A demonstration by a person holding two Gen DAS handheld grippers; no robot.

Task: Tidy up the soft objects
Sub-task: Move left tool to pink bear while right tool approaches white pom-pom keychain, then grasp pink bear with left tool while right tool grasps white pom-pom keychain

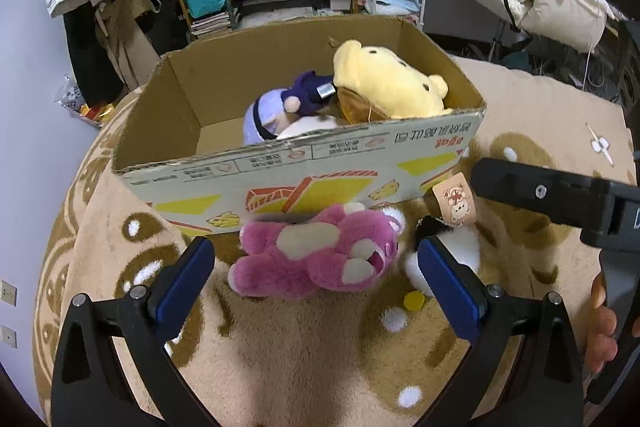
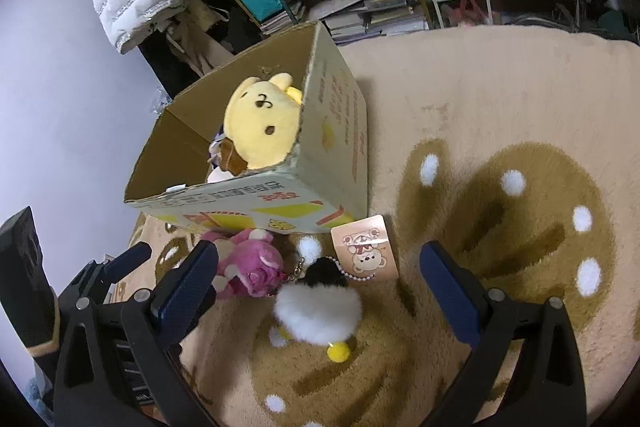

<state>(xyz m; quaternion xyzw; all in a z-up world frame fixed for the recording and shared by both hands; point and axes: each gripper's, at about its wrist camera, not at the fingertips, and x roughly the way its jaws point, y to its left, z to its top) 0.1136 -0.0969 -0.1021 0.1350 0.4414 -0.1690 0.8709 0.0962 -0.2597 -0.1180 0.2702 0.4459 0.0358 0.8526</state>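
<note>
- The pink plush bear (image 1: 316,259) lies on its side on the fuzzy tan rug (image 1: 304,355), touching the front wall of the cardboard box (image 1: 280,167).
- Just beside it lies a small white and black plush keychain (image 2: 318,311) with a paper tag (image 2: 366,247) and a yellow pom-pom (image 2: 338,351).
- Inside the box there is already a big yellow plush bear (image 1: 388,83) and a purple plush doll (image 1: 280,107).
- The left tool (image 1: 316,271) is wide open and holds nothing. The pink bear sits right between its two blue fingers (image 1: 184,279).
- The right tool (image 2: 320,291) is wide open too and empty. The white keychain sits between its fingers.
- I think the step now is to grab the pink bear with the left tool.
- To do it well, squeeze the fat middle of the bear, not a leg, so it will not slip.
- Then lift it high over the box wall before letting go.
</note>
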